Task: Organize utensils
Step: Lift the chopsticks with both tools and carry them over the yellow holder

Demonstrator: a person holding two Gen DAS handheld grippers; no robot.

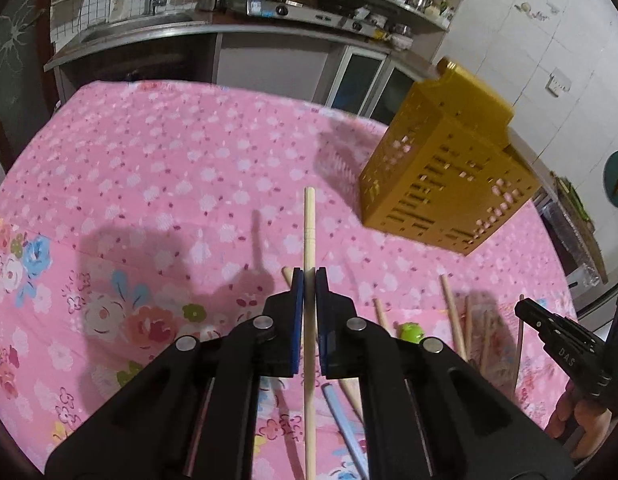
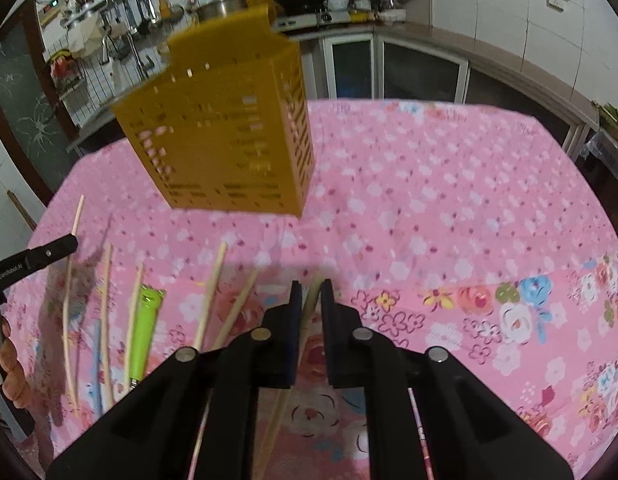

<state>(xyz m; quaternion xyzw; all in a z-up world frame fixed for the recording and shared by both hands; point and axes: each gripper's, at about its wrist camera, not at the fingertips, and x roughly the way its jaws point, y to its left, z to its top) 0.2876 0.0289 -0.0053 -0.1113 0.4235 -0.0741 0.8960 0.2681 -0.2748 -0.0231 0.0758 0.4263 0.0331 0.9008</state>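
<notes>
My left gripper [image 1: 309, 276] is shut on a pale wooden chopstick [image 1: 309, 224] that sticks out ahead of it, above the pink cloth. My right gripper [image 2: 311, 290] is shut on another wooden chopstick [image 2: 314, 289], whose tip just clears the pads. A yellow slotted utensil holder [image 1: 449, 176] stands at the far right in the left wrist view and far left of centre in the right wrist view [image 2: 225, 128]. Several loose chopsticks [image 2: 211, 292] and a green-handled utensil [image 2: 147, 328] lie on the cloth left of my right gripper. The left gripper also shows in the right wrist view [image 2: 75, 242].
The table [image 1: 149, 160] has a pink flowered cloth. A light blue utensil [image 1: 345, 428] lies under my left gripper. The right gripper shows at the right edge of the left wrist view [image 1: 525, 308]. A kitchen counter with stove and pots runs behind the table.
</notes>
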